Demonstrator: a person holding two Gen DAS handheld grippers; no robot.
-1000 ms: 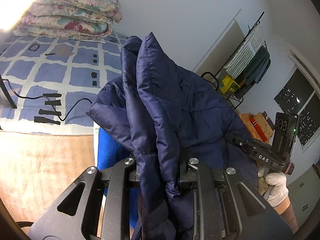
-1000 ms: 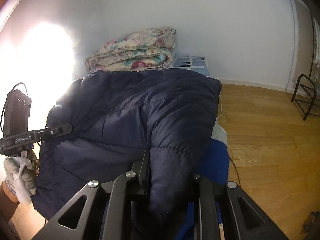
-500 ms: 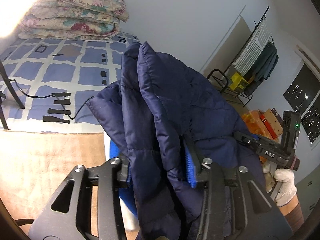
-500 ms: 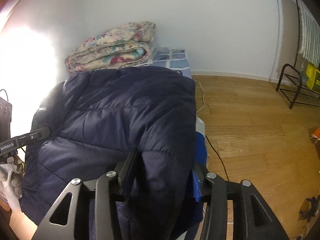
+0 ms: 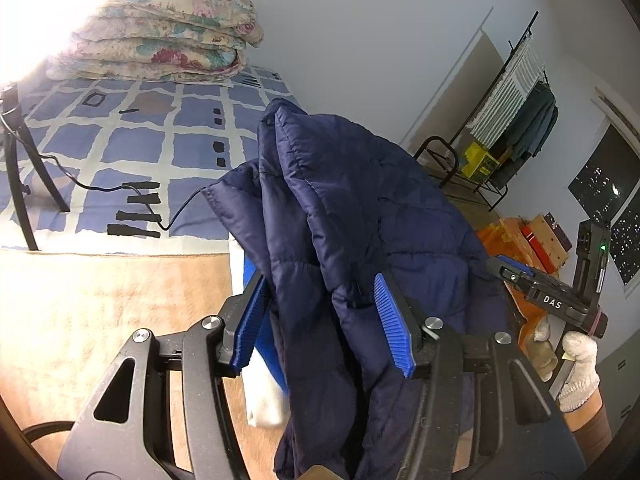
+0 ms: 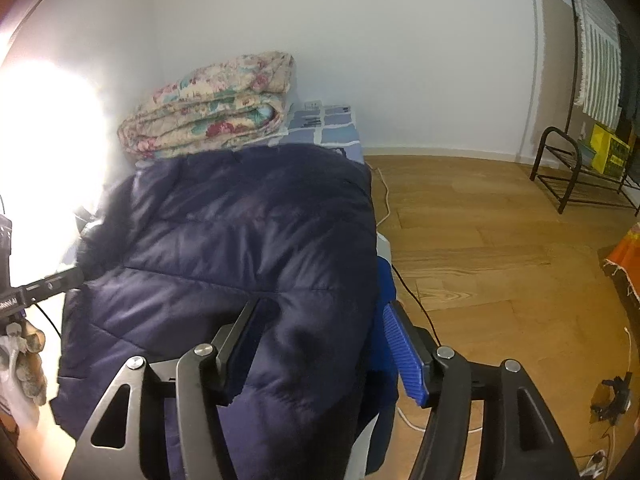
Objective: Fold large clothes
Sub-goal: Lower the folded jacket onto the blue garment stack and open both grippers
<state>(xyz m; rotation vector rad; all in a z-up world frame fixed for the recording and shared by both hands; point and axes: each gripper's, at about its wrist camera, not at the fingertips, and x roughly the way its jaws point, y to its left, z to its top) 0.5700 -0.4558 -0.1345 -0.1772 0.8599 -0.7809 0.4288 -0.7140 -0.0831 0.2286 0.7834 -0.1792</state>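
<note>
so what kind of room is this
Most likely a bedroom at home: a bed with a checked blue cover and a folded floral quilt at its head, a clothes rack hung with garments by the wall, and a wooden floor.

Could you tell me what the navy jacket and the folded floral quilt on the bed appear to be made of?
The navy jacket looks like padded synthetic shell fabric, perhaps nylon or polyester: it has a slight sheen and stitched puffy channels. The floral quilt looks like matte printed cotton with wadding: thick soft layers and fine quilting lines, though the fibre cannot be confirmed.
</note>
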